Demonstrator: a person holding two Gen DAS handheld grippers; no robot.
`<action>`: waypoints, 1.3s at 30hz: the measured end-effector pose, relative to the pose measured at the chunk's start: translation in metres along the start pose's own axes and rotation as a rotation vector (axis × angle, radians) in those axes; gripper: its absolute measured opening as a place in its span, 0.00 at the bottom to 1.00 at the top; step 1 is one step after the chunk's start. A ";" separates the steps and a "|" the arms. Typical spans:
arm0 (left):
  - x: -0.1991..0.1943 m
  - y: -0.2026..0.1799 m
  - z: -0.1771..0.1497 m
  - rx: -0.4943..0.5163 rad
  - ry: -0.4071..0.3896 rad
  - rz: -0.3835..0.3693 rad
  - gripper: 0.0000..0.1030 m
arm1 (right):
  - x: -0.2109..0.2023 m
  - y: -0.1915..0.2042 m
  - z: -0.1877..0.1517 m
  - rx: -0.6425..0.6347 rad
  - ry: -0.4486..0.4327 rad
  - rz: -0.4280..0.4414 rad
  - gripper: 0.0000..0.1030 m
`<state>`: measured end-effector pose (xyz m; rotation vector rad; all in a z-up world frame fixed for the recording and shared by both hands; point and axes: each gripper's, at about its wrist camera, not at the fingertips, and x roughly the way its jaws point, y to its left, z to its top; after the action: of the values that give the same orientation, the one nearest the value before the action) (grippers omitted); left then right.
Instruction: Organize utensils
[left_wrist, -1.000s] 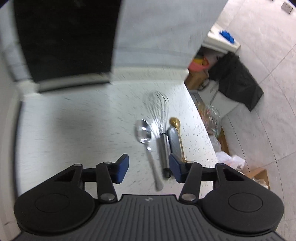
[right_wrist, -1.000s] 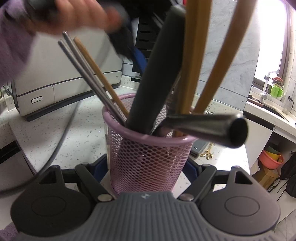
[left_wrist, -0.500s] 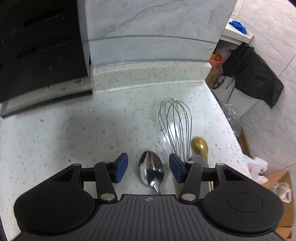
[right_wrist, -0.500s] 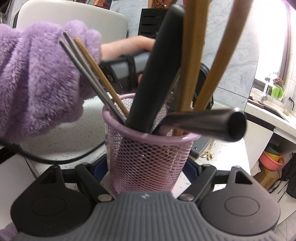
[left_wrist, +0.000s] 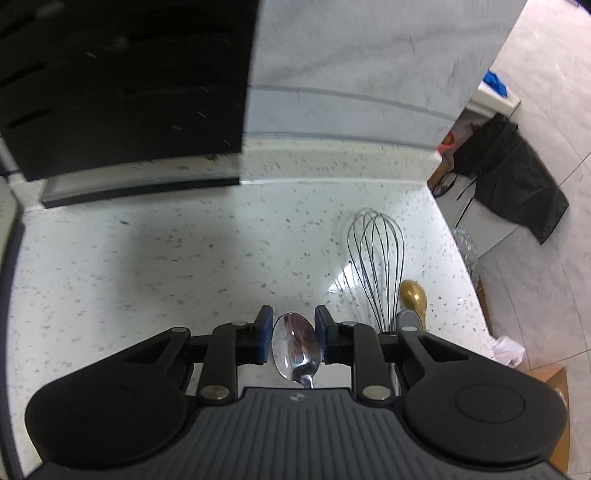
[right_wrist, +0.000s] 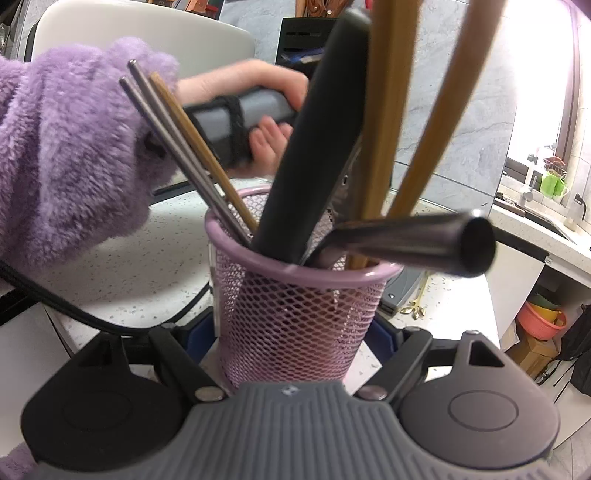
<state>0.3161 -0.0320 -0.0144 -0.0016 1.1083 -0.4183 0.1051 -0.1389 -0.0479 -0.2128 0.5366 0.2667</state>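
A silver spoon (left_wrist: 294, 345) lies on the speckled counter (left_wrist: 147, 277), its bowl between the blue pads of my left gripper (left_wrist: 293, 332). The jaws are closing and the pads touch the bowl's two edges. Right of it lie a wire whisk (left_wrist: 376, 258) and a gold spoon (left_wrist: 413, 295). My right gripper (right_wrist: 291, 336) is shut on the base of a pink mesh utensil cup (right_wrist: 295, 314). In the cup stand metal chopsticks (right_wrist: 177, 147), a black handle (right_wrist: 314, 147), wooden handles (right_wrist: 384, 110) and a steel tube handle (right_wrist: 424, 240).
A black knife block (left_wrist: 122, 85) stands at the back left against a grey wall. The counter's right edge (left_wrist: 461, 266) drops to the floor close to the whisk. Behind the cup, a hand (right_wrist: 266, 147) in a fluffy purple sleeve (right_wrist: 66, 147) holds the other gripper's handle. A black cable (right_wrist: 92, 317) crosses the counter.
My left gripper has dropped toward the counter and over the silver spoon, and its jaws have narrowed around the bowl. The sleeved arm has swung in behind the cup. The right gripper has kept still.
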 end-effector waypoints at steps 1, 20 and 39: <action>-0.005 0.002 -0.001 0.000 -0.009 -0.003 0.26 | 0.000 0.000 0.000 0.000 0.000 0.000 0.79; -0.093 0.017 -0.011 -0.048 -0.133 -0.133 0.02 | 0.006 -0.001 0.001 0.002 0.003 -0.006 0.79; -0.152 0.014 -0.027 -0.032 -0.154 -0.241 0.00 | 0.007 0.000 0.001 0.001 -0.002 -0.005 0.79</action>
<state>0.2399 0.0363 0.1026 -0.1946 0.9657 -0.6055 0.1118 -0.1371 -0.0507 -0.2131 0.5342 0.2622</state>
